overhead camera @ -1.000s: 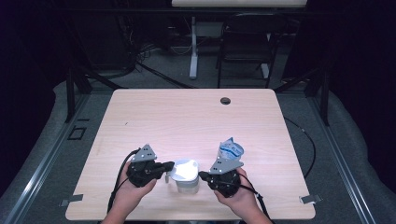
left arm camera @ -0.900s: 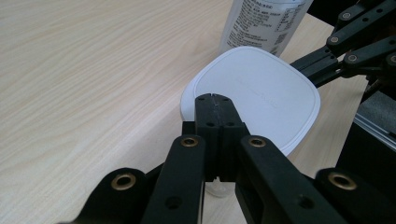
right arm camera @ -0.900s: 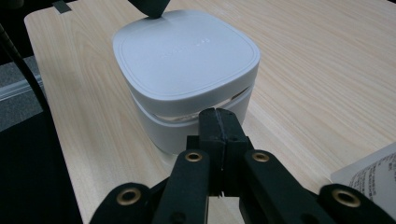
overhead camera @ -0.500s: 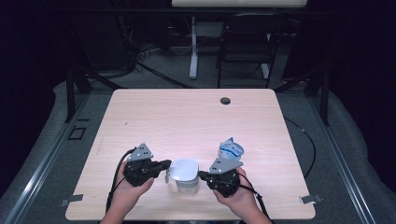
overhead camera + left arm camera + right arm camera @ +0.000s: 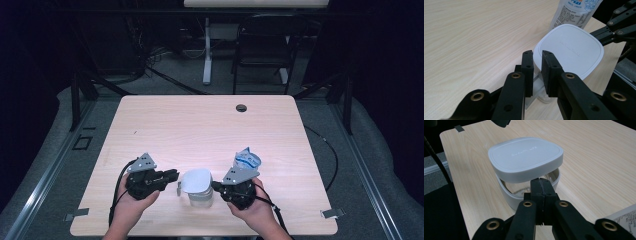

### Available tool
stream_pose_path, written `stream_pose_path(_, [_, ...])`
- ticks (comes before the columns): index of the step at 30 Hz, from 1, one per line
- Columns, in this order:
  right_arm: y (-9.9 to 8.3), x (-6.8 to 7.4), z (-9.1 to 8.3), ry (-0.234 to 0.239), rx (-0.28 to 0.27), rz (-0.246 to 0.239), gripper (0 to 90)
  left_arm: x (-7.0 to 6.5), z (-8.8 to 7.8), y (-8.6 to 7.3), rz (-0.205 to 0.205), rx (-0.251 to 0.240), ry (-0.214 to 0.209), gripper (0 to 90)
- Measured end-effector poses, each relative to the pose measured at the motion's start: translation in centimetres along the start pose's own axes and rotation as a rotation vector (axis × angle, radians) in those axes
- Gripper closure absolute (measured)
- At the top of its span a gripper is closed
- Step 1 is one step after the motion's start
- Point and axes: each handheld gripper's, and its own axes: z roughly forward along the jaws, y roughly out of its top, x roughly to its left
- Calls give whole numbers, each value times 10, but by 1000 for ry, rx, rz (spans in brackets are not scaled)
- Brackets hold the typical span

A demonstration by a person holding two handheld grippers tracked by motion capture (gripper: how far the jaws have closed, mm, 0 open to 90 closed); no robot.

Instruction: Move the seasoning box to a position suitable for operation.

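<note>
Found a white container (image 5: 201, 199) near the front edge of the desk (image 5: 200, 130), between the two hands. Noted its white lid (image 5: 196, 180) lying crooked on top, lifted clear of the rim on the side facing the right hand-held gripper (image 5: 214, 186), with a gap there exposing the inside of the container (image 5: 529, 190) in the right gripper view.

Saw the left hand-held gripper (image 5: 176, 175) held level just left of the lid, pointing at it. Caught its jaws just opening, now parted by a narrow slit in the left gripper view (image 5: 537, 53), with nothing pinched between the pads and the lid's (image 5: 571, 50) near corner lying just beyond the tips.

Saw the right hand-held gripper (image 5: 541, 181) pressed fully together, tips right at the container's rim, beneath the raised edge of the lid (image 5: 526, 157). Could not tell whether a sliver of the wall was pinched between them.

Spotted a blue-and-white printed pouch (image 5: 247, 160) standing just behind the right hand-held gripper, near the container but apart from it, and rising behind the lid in the left gripper view (image 5: 576, 12). Noticed a small dark round hole (image 5: 241, 107) at the far side of the desk, well apart from everything else.
</note>
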Motion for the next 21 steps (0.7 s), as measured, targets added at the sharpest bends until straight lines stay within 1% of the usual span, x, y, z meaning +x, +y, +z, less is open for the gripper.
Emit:
stream_pose_path(3, [2,0,0,-1,-6,3,900,1,-1,0,-1,-1,4,790])
stream_pose_path(7, [3,0,0,-2,2,1,900,2,-2,-1,-6,0,12,760])
stream_pose_path(9, [3,1,-1,-6,-1,1,900,3,-3,-1,-6,-5,18,746])
stream_pose_path(10, [4,1,-1,-5,-1,1,900,3,-4,-1,-13,-11,13,739])
stream_pose_path(12, [5,1,-2,-7,-2,-3,900,4,-4,-1,-9,-10,9,730])
stream_pose_path(15, [8,2,-2,-6,-2,-6,900,5,-5,-1,0,-6,27,708])
stream_pose_path(20, [11,3,-3,-6,-5,-7,900,7,-7,-1,-5,-15,38,628])
stream_pose_path(21, [12,2,-3,-2,-5,-8,900,8,-9,-1,-13,-19,42,624])
